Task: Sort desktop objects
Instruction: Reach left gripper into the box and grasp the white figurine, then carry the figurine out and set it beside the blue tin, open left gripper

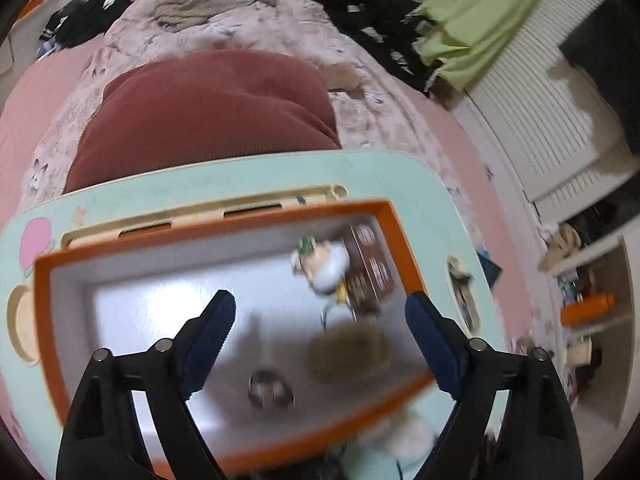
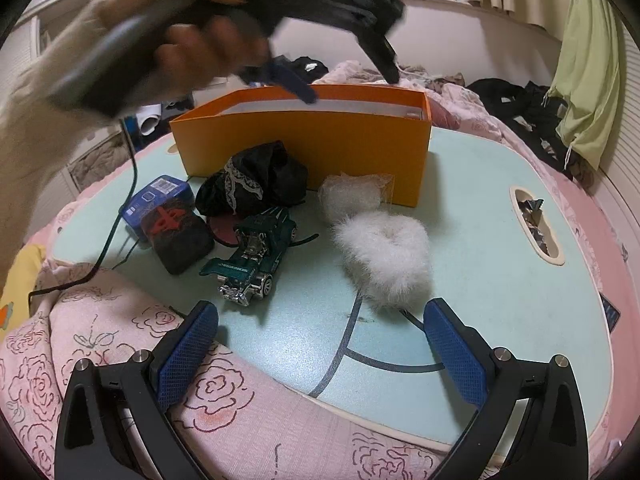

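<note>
Left gripper (image 1: 318, 320): jaws spread wide, nothing between the pads; hangs above the orange box (image 1: 44, 320), looking down into it. From the right wrist view it shows only as a dark motion-smeared shape over the box's far rim, the hand around it blurred too.
Right gripper (image 2: 320, 330): jaws wide apart, empty, low over the near edge of the lap table (image 2: 500, 264) and the rose-print quilt (image 2: 224, 396).
Box contents: white floor, all smeared. A small figurine (image 1: 320, 264) lies against a brown carton (image 1: 370, 264) in the far right corner; a brownish fuzzy blob (image 1: 348, 350) and a small dark round item (image 1: 272, 388) sit nearer. What these two are cannot be made out.
Still outside the box, on the table in front of its near wall: green toy car (image 2: 250, 256), white fluffy scrunchie (image 2: 384, 256), a pale puff (image 2: 352, 196) touching the box wall, black lace-trimmed cloth (image 2: 256, 180), blue packet (image 2: 156, 196) partly covered by a dark block with a red mark (image 2: 178, 236).
Under the cloth: a reddish disc (image 2: 222, 230), mostly hidden.
Table slot (image 2: 536, 224): holds crumpled scraps, too small to identify.
</note>
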